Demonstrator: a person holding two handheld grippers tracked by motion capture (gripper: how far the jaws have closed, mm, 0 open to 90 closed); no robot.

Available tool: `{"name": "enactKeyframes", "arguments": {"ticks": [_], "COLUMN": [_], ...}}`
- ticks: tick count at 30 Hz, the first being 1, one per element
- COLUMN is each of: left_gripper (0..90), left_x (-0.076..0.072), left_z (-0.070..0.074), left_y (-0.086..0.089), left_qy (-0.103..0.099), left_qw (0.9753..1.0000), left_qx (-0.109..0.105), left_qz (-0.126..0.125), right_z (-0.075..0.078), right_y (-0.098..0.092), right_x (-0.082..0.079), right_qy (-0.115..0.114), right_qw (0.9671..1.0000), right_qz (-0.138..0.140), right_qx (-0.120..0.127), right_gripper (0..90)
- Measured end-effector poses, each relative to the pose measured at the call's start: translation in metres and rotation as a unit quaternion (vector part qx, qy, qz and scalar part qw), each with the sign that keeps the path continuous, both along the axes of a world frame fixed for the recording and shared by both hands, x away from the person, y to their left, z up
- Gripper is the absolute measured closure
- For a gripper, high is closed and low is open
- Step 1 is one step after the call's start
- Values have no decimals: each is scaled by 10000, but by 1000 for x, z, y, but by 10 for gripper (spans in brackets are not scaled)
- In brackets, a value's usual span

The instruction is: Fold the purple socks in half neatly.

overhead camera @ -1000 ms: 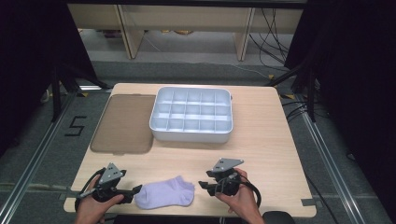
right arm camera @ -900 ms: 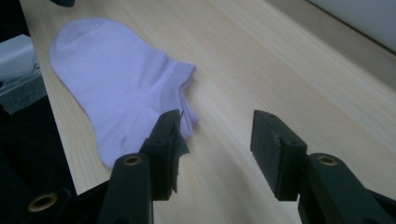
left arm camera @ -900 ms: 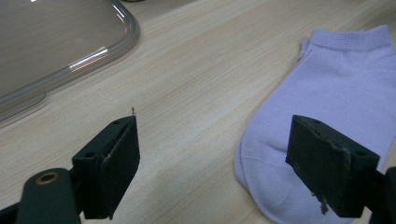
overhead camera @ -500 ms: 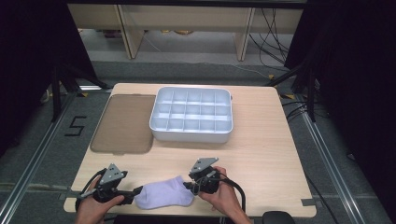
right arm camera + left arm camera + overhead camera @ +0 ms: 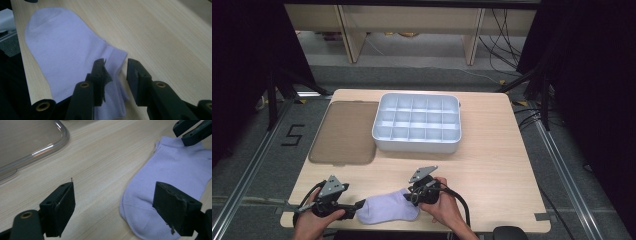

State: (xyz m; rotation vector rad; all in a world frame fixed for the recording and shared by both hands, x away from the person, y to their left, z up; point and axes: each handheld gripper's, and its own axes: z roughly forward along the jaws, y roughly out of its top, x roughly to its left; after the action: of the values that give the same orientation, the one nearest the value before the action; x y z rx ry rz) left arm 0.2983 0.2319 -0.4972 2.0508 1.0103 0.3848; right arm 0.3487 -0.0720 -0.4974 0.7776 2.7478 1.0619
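Closing in on the lilac sock (image 5: pixel 387 209), flat at the table's (image 5: pixel 492 165) 6 o'clock edge: right gripper (image 5: pixel 116 72), jaws narrowly parted, straddles the cuff; left gripper (image 5: pixel 120 205) gapes wide at the toe. Next: pinch cuff, probably lift.

The flat pale lilac fabric sock (image 5: pixel 67 52) has its cuff partly hidden behind the right gripper (image 5: pixel 116 75). The clear plastic lid (image 5: pixel 27 140) is cut off by the left gripper view's edge.
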Motion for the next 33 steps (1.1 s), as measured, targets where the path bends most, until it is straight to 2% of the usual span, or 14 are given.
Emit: {"name": "enactKeyframes", "arguments": {"ticks": [1,3,5,8,11,13,18,20,21,25,26,29,31,33], "left_gripper": [173,174,174,174,174,174,174,173,173,173,174,173,174,173], "left_x": [0,0,0,0,0,-1,-1,0,-1,-1,0,-1,-1,-1], "left_z": [0,0,0,1,2,2,1,2,1,2,3,2,2,2], "left_y": [0,0,0,1,1,1,0,1,0,0,1,0,1,1], "left_qy": [2,4,9,36,41,27,13,-11,-10,7,-7,-20,-11,-26], "left_qw": [10000,10000,10000,10000,9999,10000,10000,9998,10000,9999,9998,10000,9999,10000], "left_qx": [1,-3,4,78,98,90,70,168,83,92,183,69,95,61], "left_qz": [-5,-5,-6,-35,-27,-14,-33,-70,-39,-76,-96,-44,-40,-49], "right_z": [2,1,1,-2,-7,-6,-7,-7,-6,-4,-1,1,7,10], "right_y": [0,2,3,5,6,5,5,5,5,4,3,3,-1,-5], "right_x": [-2,-1,-1,0,2,1,1,1,-1,-2,-1,-2,-3,-1], "right_qy": [194,143,246,309,246,385,319,327,333,350,266,262,142,159], "right_qw": [9997,9998,9995,9994,9997,9991,9995,9994,9994,9994,9996,9995,9994,9995], "right_qz": [-116,-99,-152,-131,7,-83,35,25,-6,-80,11,-60,-129,-68], "right_qx": [-77,8,-101,-75,-74,-123,-55,-55,-25,-6,82,166,283,267], "right_gripper": [687,689,688,688,699,715,787,799,817,829,831,832,832,832]}}
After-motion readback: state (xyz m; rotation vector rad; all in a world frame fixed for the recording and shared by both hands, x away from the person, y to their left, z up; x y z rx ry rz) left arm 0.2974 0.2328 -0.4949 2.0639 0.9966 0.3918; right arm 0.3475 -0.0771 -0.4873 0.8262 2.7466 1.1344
